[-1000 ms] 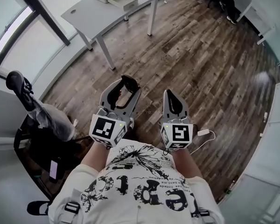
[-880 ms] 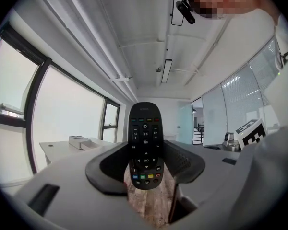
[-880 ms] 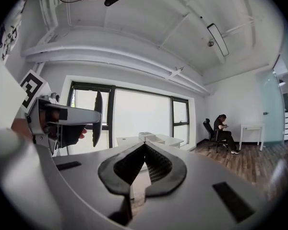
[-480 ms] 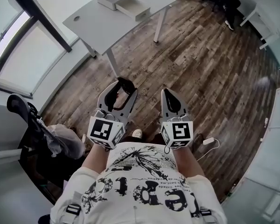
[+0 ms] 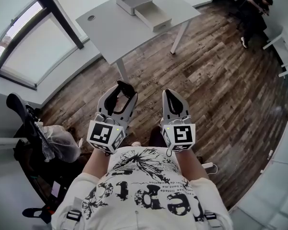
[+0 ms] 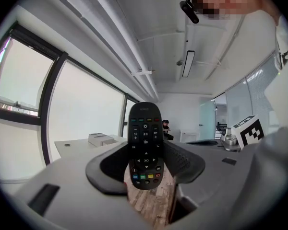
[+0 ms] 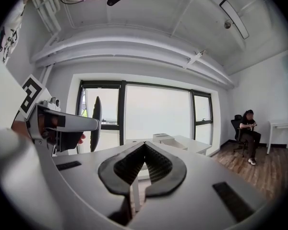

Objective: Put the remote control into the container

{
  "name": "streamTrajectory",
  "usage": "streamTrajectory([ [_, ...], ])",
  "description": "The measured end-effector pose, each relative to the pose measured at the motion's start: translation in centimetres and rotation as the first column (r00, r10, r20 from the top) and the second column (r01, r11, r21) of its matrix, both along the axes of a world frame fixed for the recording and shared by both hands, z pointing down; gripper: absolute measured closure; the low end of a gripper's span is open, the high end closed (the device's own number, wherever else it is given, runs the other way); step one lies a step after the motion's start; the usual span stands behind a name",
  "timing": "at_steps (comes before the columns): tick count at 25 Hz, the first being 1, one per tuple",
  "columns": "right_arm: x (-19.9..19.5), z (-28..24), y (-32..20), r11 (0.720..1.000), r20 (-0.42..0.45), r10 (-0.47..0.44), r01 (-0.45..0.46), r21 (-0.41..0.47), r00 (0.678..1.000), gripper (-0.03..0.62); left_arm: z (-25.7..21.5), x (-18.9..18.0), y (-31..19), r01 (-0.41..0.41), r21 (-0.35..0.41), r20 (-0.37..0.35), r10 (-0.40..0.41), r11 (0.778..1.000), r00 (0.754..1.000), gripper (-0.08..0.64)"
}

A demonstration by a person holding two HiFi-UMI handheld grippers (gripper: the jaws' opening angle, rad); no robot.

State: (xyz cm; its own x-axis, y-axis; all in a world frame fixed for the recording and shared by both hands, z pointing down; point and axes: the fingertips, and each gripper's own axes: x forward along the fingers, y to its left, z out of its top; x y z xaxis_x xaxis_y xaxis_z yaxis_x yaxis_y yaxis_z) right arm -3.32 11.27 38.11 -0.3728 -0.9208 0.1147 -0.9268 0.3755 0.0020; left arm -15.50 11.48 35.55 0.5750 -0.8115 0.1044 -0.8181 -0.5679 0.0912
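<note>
Closing on the pale grey table (image 5: pixel 110 28), I keep my left claw (image 5: pixel 125 89) clamped on the slim black plastic remote control (image 6: pixel 145 145), with the shallow white container (image 5: pixel 153 19) nearer at twelve o'clock yet beyond reach, and my right claw (image 5: pixel 169 94) pressed together, empty.

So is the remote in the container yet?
Out: the remote is clamped in the left hand-held gripper, away from the container.

we stand over a dark wood-plank floor (image 5: pixel 216 71). ahead of us a white table (image 5: pixel 110 25) on slim legs sits near tall windows (image 5: pixel 33 51) with dark frames, bright with daylight. the walls and ceiling (image 7: pixel 149 13) are white, with a long ceiling lamp (image 6: pixel 187 63). at the far side a person (image 7: pixel 248 131) sits on a dark chair beside a small white desk (image 7: pixel 284 123).
</note>
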Motion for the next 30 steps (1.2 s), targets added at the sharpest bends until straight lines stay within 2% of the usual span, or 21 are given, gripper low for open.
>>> streamTrajectory([
  [9,9.6,-1.5,-10.8,0.993,0.0,-0.112,0.112,0.034,0.994,0.591,-1.4,10.7,-9.9,0.081,0.025,0.0,-0.081,0.996,0.997,0.324],
  [12,13.3,-1.5,-13.7,0.993,0.003,-0.114,0.114,0.032,0.994,0.591,-1.6,14.6,-12.6,0.077,0.025,-0.006,-0.077,0.997,0.997,0.324],
  [16,17.8,-1.2,-16.7,0.997,0.027,-0.071,0.071,0.027,0.997,0.591,-1.5,19.3,-15.3,0.038,0.025,0.025,-0.039,0.999,0.999,0.324],
  [22,21.3,-0.3,-20.7,1.0,0.058,-0.018,0.018,0.011,0.998,0.591,-0.9,21.7,-20.2,0.018,0.001,0.051,-0.018,1.0,0.999,0.324],
  [27,21.6,0.4,-25.8,1.0,0.048,0.018,-0.018,0.002,0.999,0.591,0.4,22.6,-25.8,-0.036,-0.037,0.051,0.038,0.999,0.998,0.324],
  [30,21.5,0.4,-30.1,0.999,0.041,0.044,-0.044,-0.001,0.998,0.591,0.1,23.2,-30.5,-0.079,-0.022,0.038,0.08,0.997,0.996,0.324],
])
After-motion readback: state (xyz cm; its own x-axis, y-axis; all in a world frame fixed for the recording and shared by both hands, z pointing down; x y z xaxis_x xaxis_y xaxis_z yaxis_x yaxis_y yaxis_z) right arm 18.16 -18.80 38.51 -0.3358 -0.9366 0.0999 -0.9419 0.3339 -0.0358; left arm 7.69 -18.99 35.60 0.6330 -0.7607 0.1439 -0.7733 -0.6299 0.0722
